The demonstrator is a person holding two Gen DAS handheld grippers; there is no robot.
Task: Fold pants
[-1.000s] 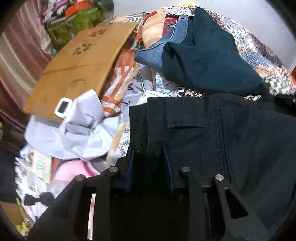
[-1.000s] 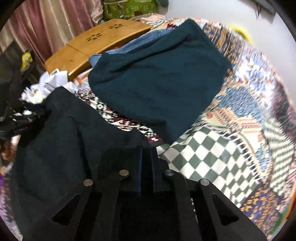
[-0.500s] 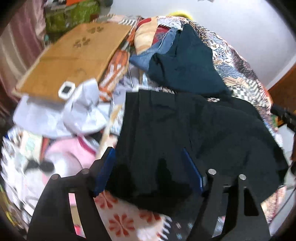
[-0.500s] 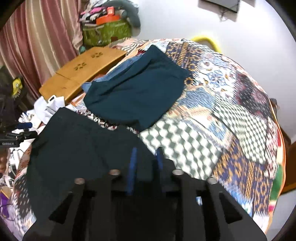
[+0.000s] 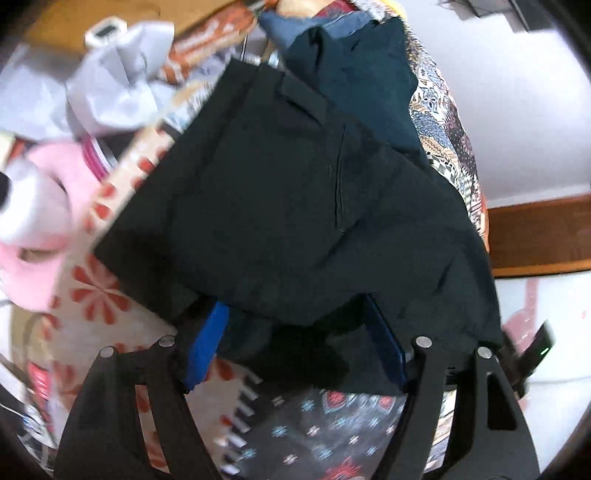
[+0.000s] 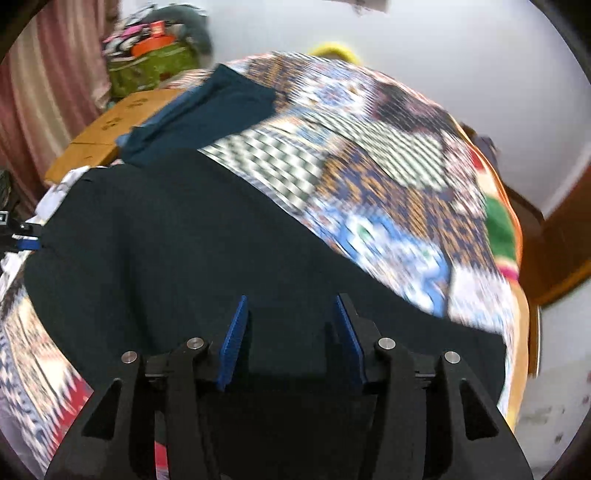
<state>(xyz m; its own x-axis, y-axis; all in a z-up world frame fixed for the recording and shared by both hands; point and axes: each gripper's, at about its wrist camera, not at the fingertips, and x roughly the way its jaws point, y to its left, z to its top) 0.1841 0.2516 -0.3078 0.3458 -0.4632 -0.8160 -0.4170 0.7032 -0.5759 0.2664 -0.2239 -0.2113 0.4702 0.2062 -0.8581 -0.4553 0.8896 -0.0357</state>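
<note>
The black pants (image 5: pixel 295 206) lie folded on the patterned bedspread (image 5: pixel 321 424), a back pocket seam facing up. My left gripper (image 5: pixel 295 343) is open, its blue pads wide apart above the near edge of the pants. In the right wrist view the pants (image 6: pixel 177 251) spread across the bed. My right gripper (image 6: pixel 291 332) is open, its blue pads apart over the pants' near edge, holding nothing. The left gripper's blue tip (image 6: pixel 26 243) shows at the far left edge of the pants.
A dark teal garment (image 6: pixel 210 110) and blue jeans (image 5: pixel 291 26) lie behind the pants. A wooden board (image 6: pixel 110 125), grey cloth (image 5: pixel 114 88) and a pink plush toy (image 5: pixel 40 206) sit at the left. A wooden bed frame (image 6: pixel 561 236) stands at the right by the white wall.
Both grippers have opened and let go of the pants, which now lie on the bed. Both have pulled back and lifted away from the cloth.
</note>
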